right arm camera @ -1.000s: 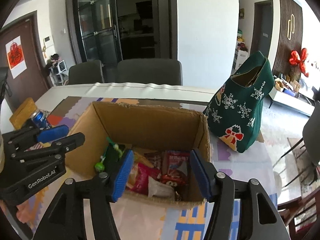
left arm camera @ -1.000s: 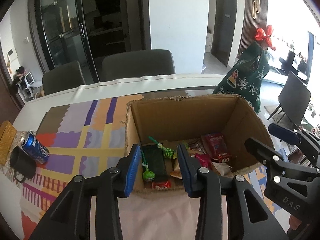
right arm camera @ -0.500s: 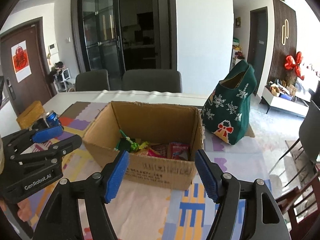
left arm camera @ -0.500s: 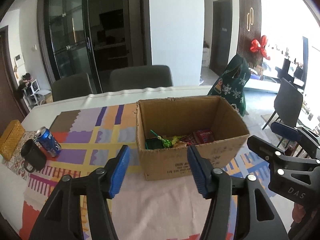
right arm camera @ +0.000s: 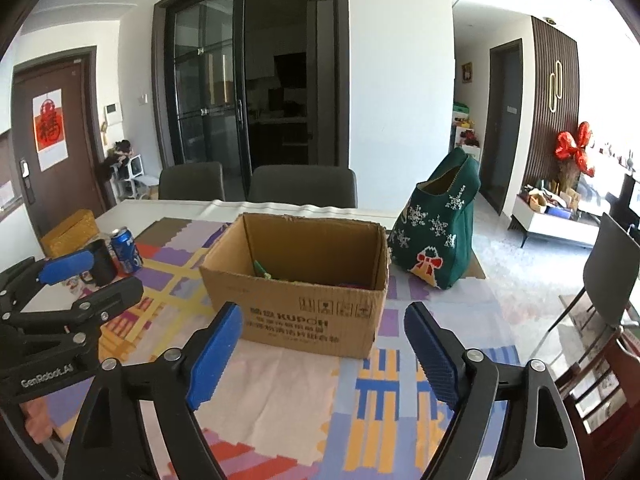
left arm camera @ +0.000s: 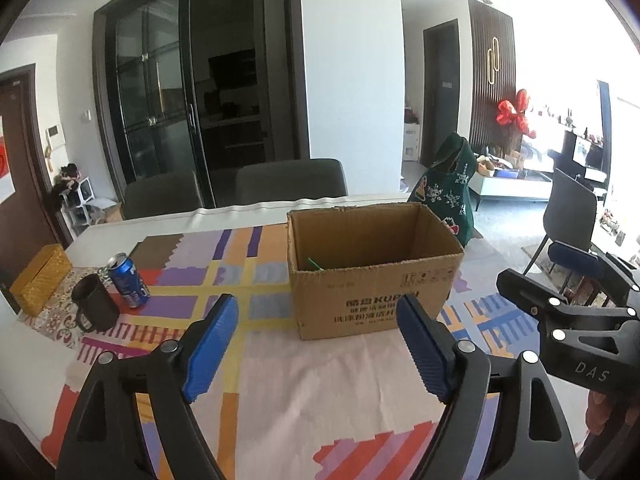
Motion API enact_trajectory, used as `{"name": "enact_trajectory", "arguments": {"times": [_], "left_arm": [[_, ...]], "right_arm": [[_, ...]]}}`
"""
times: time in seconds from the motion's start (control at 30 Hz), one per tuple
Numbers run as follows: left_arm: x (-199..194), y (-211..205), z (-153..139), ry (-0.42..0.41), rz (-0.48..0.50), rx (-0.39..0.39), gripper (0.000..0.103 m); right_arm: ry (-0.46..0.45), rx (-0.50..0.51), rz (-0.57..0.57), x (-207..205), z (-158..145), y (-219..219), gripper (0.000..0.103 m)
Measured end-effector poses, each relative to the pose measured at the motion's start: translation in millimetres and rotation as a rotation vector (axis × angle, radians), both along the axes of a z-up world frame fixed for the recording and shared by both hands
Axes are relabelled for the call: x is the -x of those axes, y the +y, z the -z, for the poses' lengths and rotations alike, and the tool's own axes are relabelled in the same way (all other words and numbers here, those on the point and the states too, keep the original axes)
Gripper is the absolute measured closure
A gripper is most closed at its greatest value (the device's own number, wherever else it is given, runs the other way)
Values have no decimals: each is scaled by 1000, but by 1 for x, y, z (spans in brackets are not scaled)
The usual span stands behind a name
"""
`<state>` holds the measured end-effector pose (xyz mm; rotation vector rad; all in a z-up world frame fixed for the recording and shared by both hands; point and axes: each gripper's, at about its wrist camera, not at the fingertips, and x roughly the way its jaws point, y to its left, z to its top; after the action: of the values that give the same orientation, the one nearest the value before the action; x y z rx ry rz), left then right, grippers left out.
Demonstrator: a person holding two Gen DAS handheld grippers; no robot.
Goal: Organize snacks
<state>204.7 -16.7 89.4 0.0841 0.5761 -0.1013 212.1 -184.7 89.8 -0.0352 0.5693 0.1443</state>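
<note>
Cardboard box (left arm camera: 372,280), open-topped, on patchwork tablecloth (left arm camera: 248,360); a few snacks (right arm camera: 262,270) just visible over its near wall, mostly hidden; green Christmas bag (right arm camera: 440,236) upright just beside box, on its right; blue soda can (left arm camera: 129,280) and black mug (left arm camera: 93,308) side by side, well left of box; yellow woven box (left arm camera: 40,278) near table edge; left gripper (left arm camera: 316,340) spread wide, empty, short of box; right gripper (right arm camera: 322,344) likewise spread, empty
</note>
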Motion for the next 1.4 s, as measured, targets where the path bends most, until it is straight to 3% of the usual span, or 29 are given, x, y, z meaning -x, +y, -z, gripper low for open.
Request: {"name": "enact_trajectory", "arguments": {"times": [0.33,0.67,0.77,1.4], "left_arm": [[37,3,-9,-53,4,-9,10],[53,2,-15,-76,14,-7,8],[56,2,-17,-85,11,-5,1],[60,4,-14,-77,-9,-6,0]], "right_arm": [[-36,22,10,38,-4,1,18],[-43,6,9,57,-6,-2,18],[-48,-1,9,62,-8,-4,18],[-54,-5,22,70,-12,-7,18]]}}
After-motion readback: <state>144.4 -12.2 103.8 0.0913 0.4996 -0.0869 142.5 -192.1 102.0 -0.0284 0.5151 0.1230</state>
